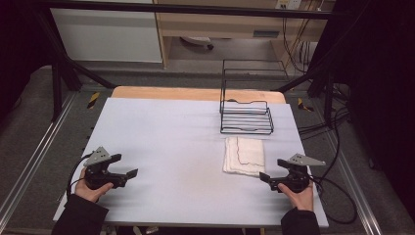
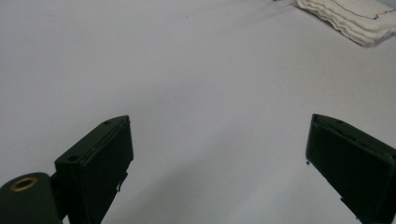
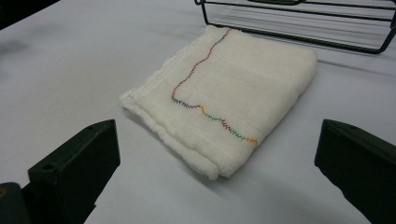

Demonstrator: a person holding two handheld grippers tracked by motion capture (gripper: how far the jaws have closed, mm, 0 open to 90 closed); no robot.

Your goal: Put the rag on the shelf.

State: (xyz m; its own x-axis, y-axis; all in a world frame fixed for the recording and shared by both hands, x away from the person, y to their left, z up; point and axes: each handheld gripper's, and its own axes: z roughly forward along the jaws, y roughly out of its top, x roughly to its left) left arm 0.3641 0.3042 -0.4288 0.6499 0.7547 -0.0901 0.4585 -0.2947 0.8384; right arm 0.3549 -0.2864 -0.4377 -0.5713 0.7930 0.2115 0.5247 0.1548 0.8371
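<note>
Folded white cloth (image 1: pixel 244 155) lies flat on the table (image 1: pixel 161 142), right of centre in the high view, just below the black wire rack (image 1: pixel 246 116) and close to it. Right gripper (image 1: pixel 265 177), lower right, has its jaws spread wide and empty, tips just short of the cloth's near corner. Left gripper (image 1: pixel 131 173), lower left, well apart from the cloth, likewise stands wide with nothing between its jaws.
</note>
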